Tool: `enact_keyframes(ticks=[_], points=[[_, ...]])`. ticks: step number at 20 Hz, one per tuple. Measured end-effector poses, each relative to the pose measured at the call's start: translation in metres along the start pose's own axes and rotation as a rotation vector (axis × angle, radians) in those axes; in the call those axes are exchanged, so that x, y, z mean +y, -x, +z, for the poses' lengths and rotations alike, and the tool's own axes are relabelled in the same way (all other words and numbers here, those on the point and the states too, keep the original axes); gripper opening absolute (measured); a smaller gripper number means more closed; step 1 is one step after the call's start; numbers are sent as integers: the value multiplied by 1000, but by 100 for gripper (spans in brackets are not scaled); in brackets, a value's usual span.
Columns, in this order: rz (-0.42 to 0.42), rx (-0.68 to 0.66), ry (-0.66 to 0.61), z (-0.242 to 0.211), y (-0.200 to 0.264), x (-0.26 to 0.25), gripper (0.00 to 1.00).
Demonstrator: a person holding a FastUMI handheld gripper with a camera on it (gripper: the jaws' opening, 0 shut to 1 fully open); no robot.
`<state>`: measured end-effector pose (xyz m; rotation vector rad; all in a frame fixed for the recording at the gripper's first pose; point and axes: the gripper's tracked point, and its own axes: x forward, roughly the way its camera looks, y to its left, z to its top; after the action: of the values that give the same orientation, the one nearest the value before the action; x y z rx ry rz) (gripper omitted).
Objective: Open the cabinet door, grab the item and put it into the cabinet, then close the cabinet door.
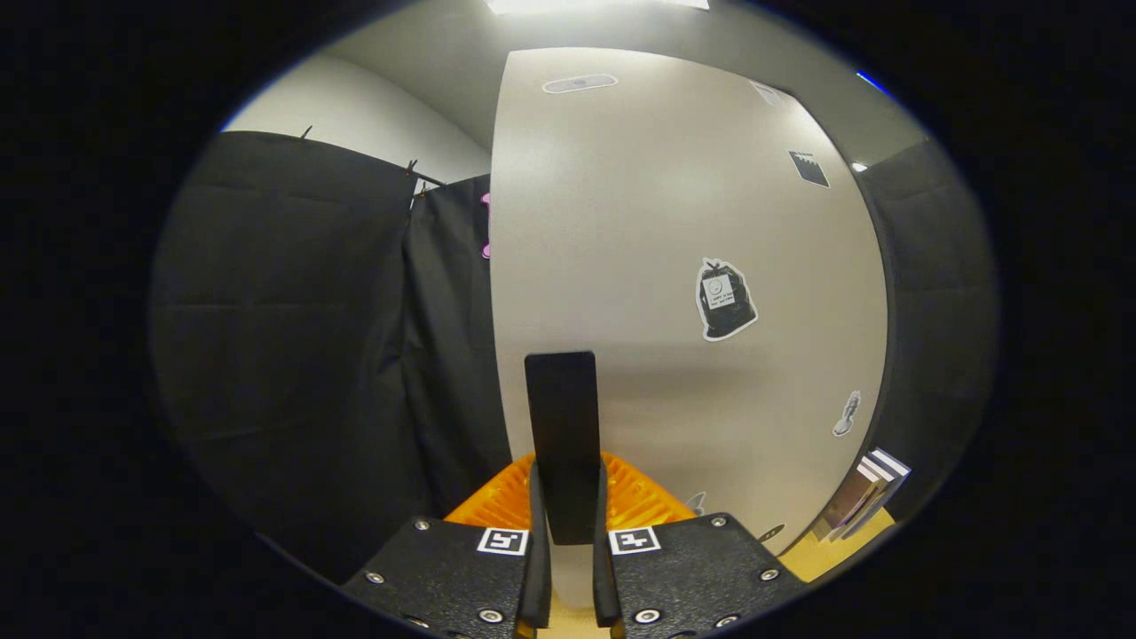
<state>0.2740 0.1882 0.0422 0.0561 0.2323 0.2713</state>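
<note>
Now jaws clamp black handle on cabinet door.

Your tan tabletop carries the pale cabinet and, just beside it, a striped box. Your gripper has both fingers pressed on the cabinet's black handle.

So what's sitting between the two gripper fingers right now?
In the gripper view, the gripper is shut on a flat black rectangular handle standing up against the pale grey cabinet door.
</note>
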Motion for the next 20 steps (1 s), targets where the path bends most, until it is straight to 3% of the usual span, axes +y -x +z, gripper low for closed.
enact_keyframes(ticks=[10,20], points=[[37,7,9,2,60,-12,19],[-4,2,17,6,122,-48,18]])
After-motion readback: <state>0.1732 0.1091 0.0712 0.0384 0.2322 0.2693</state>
